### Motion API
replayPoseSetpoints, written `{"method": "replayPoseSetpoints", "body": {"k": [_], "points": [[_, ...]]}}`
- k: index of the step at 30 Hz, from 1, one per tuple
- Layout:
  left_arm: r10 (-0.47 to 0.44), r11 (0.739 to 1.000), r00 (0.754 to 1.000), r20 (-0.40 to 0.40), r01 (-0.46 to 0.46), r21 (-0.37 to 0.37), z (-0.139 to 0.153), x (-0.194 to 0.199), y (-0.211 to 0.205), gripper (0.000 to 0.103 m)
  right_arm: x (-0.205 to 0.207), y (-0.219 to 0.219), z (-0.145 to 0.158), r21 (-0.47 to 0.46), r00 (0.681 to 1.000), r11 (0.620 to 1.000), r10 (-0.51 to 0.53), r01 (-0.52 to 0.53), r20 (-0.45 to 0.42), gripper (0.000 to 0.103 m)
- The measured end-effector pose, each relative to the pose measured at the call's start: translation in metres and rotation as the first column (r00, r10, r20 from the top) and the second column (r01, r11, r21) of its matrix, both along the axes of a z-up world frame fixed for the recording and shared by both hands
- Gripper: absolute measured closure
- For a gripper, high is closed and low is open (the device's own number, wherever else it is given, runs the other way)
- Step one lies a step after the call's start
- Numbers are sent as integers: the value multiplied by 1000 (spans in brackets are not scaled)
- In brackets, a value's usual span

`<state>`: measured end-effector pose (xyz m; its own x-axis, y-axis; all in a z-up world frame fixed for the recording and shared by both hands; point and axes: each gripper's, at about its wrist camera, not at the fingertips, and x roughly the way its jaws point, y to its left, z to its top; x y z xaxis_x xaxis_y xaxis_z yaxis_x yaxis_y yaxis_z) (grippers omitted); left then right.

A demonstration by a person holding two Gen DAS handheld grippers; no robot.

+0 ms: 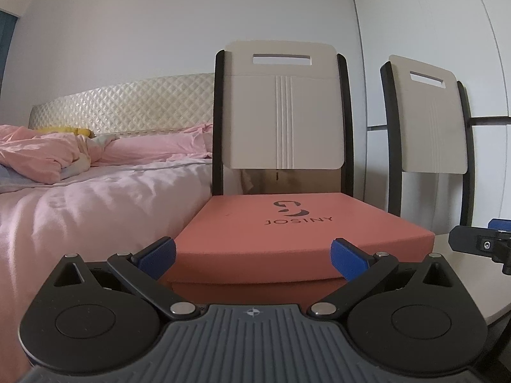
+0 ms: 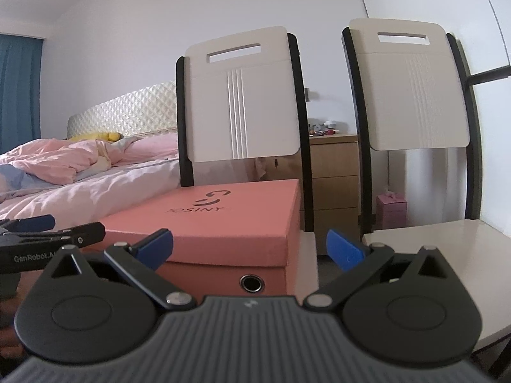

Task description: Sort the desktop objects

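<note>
Both tongs apart at the shoe box.
We find the pink shoe box (image 1: 287, 239) on a chair seat (image 2: 308, 249) beside the bed (image 1: 80, 198); left tongs (image 1: 254, 257) and right tongs (image 2: 250, 249) grip nothing.

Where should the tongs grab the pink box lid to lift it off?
Probably by the lid, at its two short ends, one pair of tongs at each, coming in level from the front. The lid overhangs the box all round, so its rim gives an edge to pinch. It looks too wide for one pair to span.
</note>
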<state>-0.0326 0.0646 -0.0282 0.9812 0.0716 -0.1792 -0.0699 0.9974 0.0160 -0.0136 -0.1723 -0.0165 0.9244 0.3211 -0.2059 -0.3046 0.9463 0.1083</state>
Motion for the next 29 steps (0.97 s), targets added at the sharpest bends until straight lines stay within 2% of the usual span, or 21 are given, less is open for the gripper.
{"method": "replayPoseSetpoints", "body": {"k": [29], "points": [[23,1000,1000,-15,-23,3,-1,3,1,0,3,0,-1,-24,999,999,-49,49,-13,0]]}}
